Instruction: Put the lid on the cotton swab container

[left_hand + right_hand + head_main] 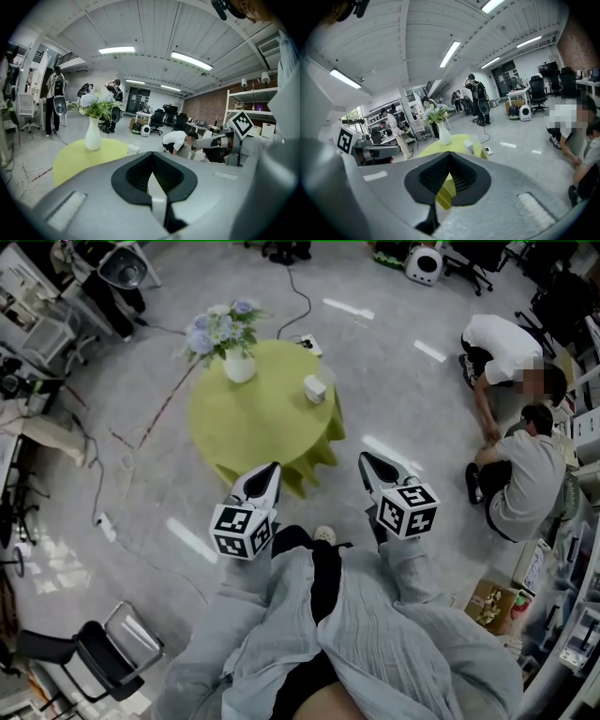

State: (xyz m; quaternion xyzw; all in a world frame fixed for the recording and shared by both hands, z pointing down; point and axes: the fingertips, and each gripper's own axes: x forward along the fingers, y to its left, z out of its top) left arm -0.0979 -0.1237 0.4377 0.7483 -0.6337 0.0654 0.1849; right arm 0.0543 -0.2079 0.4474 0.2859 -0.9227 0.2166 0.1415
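Note:
The cotton swab container (315, 387) is a small white box on the far right part of the round green table (253, 423); it also shows small in the left gripper view (133, 149) and the right gripper view (469, 147). A clear piece stands just behind it; I cannot tell if that is the lid. My left gripper (272, 468) and right gripper (364, 457) are held close to my body, short of the table's near edge, both shut and empty. Their jaw tips meet in the left gripper view (153, 154) and the right gripper view (450, 154).
A white vase of flowers (239, 365) stands at the table's far left. Two people (511, 352) crouch on the floor to the right. A black chair (103, 652) is at lower left, cables (300, 306) run over the floor, and shelves line the right edge.

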